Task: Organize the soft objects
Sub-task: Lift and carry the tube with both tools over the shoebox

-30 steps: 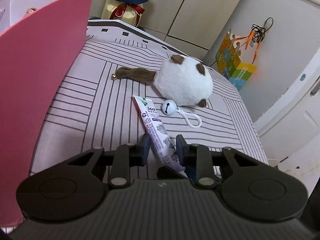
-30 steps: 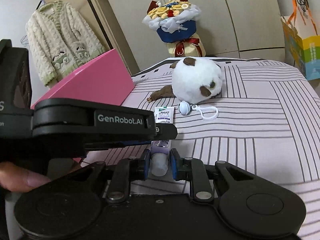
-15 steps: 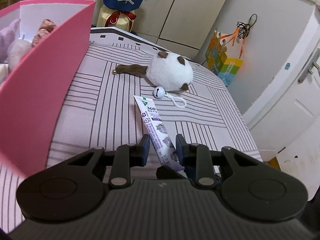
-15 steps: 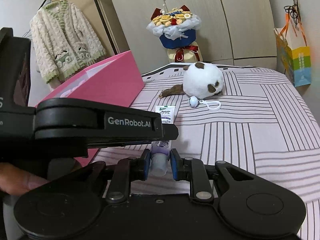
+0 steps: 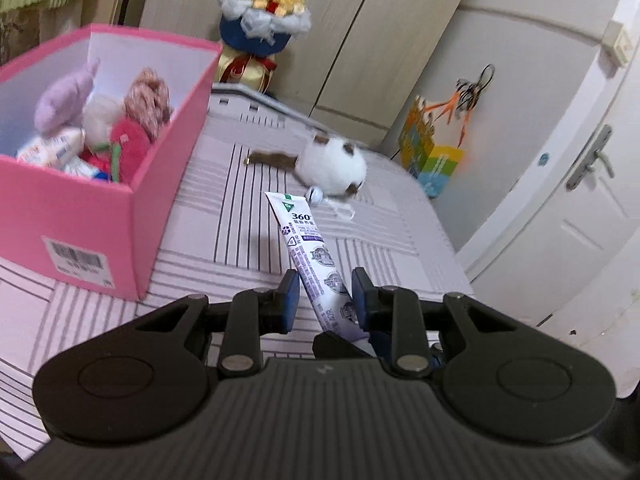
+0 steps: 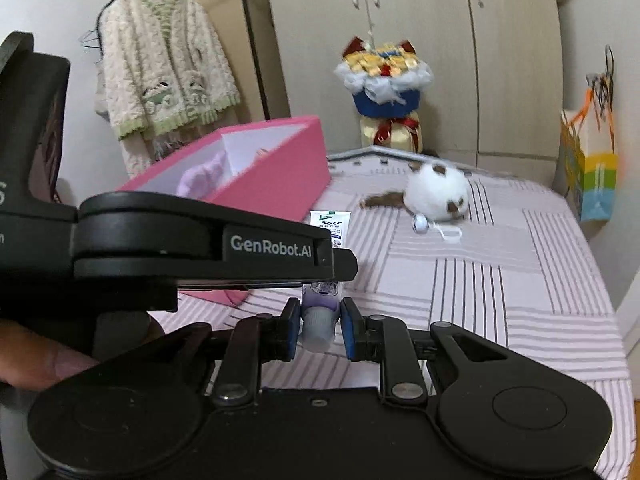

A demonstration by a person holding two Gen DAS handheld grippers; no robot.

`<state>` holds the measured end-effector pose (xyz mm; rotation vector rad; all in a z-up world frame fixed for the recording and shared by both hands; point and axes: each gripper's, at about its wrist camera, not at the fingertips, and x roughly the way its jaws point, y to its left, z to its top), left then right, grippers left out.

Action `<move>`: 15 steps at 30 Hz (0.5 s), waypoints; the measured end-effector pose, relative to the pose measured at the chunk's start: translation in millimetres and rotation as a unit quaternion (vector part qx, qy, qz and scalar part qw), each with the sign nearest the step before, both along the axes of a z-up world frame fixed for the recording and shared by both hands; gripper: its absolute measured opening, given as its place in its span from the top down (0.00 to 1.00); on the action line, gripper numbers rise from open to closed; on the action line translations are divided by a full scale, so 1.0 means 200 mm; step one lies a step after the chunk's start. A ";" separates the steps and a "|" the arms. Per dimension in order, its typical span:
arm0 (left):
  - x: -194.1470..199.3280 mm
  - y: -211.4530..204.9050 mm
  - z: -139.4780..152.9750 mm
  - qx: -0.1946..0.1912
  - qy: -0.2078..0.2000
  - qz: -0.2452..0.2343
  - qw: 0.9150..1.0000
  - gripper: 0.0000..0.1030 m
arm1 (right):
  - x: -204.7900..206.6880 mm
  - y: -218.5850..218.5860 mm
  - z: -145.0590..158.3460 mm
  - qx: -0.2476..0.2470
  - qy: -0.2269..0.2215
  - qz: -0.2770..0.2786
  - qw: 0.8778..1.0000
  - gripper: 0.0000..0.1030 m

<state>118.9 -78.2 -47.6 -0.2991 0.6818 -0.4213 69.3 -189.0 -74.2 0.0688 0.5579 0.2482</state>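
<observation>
A white and purple tube [image 5: 310,248] is held off the striped bed. My right gripper [image 6: 320,322] is shut on its capped end [image 6: 316,326]. My left gripper [image 5: 325,298] has its jaws on either side of the tube's body with a small gap on the left. A white plush ball with brown patches and tail [image 5: 332,166] lies further back on the bed, also in the right wrist view [image 6: 436,194]. A pink box [image 5: 96,196] holding several plush toys [image 5: 120,120] stands at the left.
A small bell on a white clip [image 5: 320,194] lies by the plush ball. A bouquet [image 5: 262,20] stands behind the bed by the wardrobe. A colourful bag [image 5: 434,152] hangs right of the bed. A door [image 5: 580,184] is at the right. A cardigan [image 6: 164,76] hangs at the left.
Both grippers have risen and pulled back with the tube. The plush ball looks farther away and the inside of the pink box has come into view.
</observation>
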 end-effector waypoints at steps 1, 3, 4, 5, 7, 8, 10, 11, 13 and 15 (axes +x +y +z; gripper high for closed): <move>-0.01 0.02 0.03 -0.004 -0.007 -0.001 1.000 0.74 | -0.02 0.02 0.03 -0.005 -0.006 0.002 1.000 0.76; -0.03 0.05 0.07 -0.011 -0.019 0.000 1.000 0.74 | -0.03 0.05 0.08 -0.016 -0.018 0.006 1.000 0.76; -0.04 0.07 0.10 -0.014 -0.027 0.000 1.000 0.74 | -0.04 0.07 0.10 -0.020 -0.023 0.008 1.000 0.76; -0.05 0.09 0.12 -0.017 -0.033 0.000 0.999 0.74 | -0.04 0.09 0.13 -0.023 -0.030 0.011 0.999 0.76; -0.06 0.14 0.17 -0.031 -0.045 0.000 0.999 0.74 | -0.06 0.12 0.18 -0.029 -0.043 0.012 0.999 0.76; -0.06 0.16 0.20 -0.036 -0.053 -0.003 0.998 0.74 | -0.07 0.14 0.20 -0.034 -0.053 0.011 0.998 0.75; -0.06 0.20 0.26 -0.035 -0.078 -0.007 0.996 0.74 | -0.08 0.20 0.26 -0.056 -0.076 0.011 0.995 0.75; -0.06 0.22 0.29 -0.032 -0.088 -0.004 0.996 0.74 | -0.07 0.23 0.30 -0.059 -0.087 0.016 0.994 0.75; -0.04 0.26 0.34 -0.023 -0.109 0.004 0.994 0.74 | -0.03 0.26 0.34 -0.053 -0.097 0.028 0.994 0.75; 0.01 0.31 0.36 -0.021 -0.113 0.011 0.993 0.74 | 0.03 0.30 0.38 -0.036 -0.094 0.039 0.994 0.75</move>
